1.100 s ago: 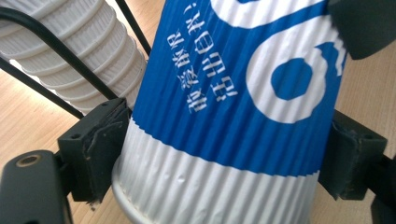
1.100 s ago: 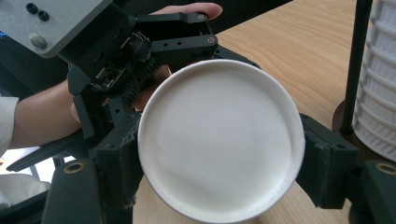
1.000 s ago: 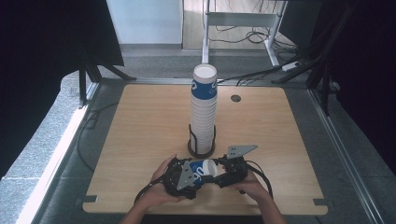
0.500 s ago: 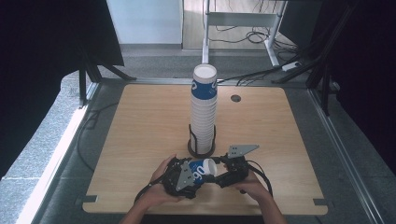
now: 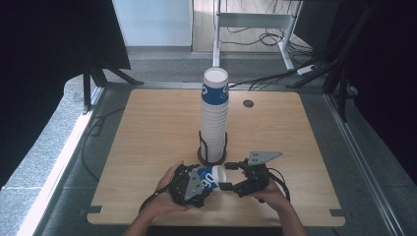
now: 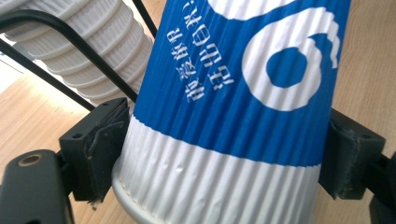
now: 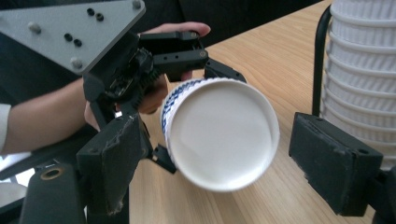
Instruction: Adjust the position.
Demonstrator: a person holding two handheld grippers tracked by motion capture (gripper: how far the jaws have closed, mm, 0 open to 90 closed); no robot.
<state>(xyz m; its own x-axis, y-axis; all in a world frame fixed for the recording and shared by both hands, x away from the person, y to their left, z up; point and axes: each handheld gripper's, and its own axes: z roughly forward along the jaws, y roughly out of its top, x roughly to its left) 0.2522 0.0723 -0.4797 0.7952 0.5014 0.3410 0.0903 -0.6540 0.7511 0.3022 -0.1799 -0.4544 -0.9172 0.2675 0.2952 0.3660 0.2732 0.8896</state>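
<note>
The light wooden table (image 5: pixel 147 147) carries a tall stack of ribbed white paper cups (image 5: pixel 214 123), which stands upright in a black wire holder (image 5: pixel 212 156) near the middle. Close to the near edge, in front of this stack, a single blue and white ribbed paper cup (image 5: pixel 209 178) lies level above the table, its mouth pointing to the right tool. The left tool (image 6: pixel 224 154) pinches this cup by its lower part, with both black pads pressed on its sides. The right tool (image 7: pixel 205 158) has just been opening; its jaws are spread on both sides of the cup's rim, and the pads do not touch it.
</note>
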